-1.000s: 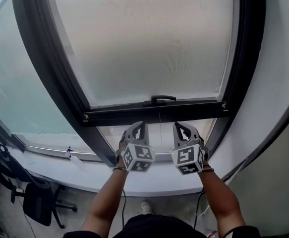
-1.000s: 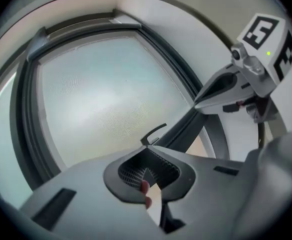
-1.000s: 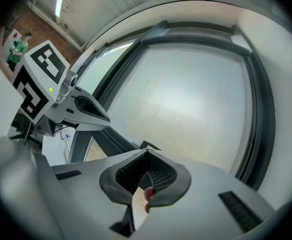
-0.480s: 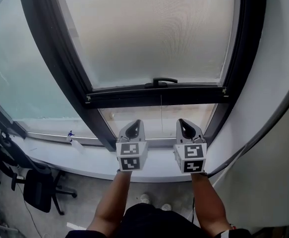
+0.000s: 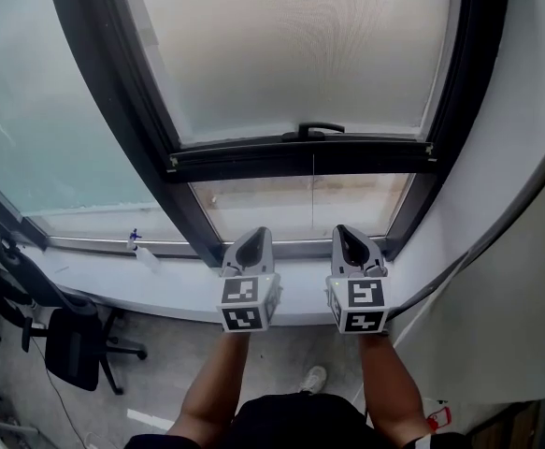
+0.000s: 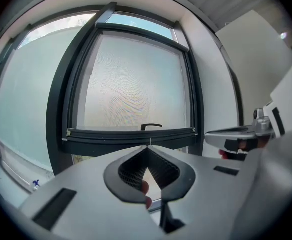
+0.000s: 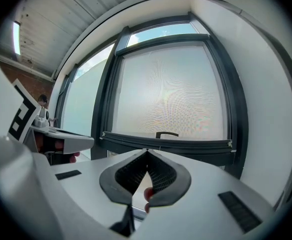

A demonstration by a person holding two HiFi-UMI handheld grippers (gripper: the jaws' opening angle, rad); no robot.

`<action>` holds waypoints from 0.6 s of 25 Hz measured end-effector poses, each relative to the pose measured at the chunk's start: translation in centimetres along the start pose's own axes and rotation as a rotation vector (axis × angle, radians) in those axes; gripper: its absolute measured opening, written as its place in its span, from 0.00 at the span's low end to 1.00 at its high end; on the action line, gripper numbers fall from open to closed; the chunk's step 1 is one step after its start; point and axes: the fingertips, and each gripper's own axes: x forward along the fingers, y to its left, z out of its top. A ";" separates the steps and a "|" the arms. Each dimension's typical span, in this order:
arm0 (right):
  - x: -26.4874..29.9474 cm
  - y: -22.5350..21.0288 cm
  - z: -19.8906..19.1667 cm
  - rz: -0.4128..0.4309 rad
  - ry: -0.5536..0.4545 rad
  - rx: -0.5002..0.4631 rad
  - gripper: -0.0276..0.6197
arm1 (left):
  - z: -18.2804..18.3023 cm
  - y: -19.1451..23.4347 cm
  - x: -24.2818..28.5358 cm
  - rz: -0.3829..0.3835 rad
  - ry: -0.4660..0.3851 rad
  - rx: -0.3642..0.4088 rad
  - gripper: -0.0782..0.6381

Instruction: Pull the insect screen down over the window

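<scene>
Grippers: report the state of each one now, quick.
Left gripper: shut, nothing between the jaws.
Right gripper: shut, nothing between the jaws.

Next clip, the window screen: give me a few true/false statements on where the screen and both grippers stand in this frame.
1. The insect screen reaches the sill. False: its bottom bar ends above the sill, leaving a strip of uncovered glass.
2. The left gripper and the right gripper both have their jaws together, holding nothing. True.
3. The left gripper clamps the handle on the bar. False: the handle is free; both grippers sit below it, apart from the window.
4. An office chair stands on the floor to the left. True.
</scene>
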 end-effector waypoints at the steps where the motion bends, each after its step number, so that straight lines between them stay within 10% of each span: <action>1: -0.5 0.3 -0.1 -0.007 -0.001 -0.003 0.05 | -0.2 0.1 -0.5 -0.005 0.000 -0.002 0.11; 15: -7.7 6.6 -0.9 -0.033 0.014 -0.038 0.05 | -1.5 0.7 -9.7 -0.037 -0.018 -0.004 0.11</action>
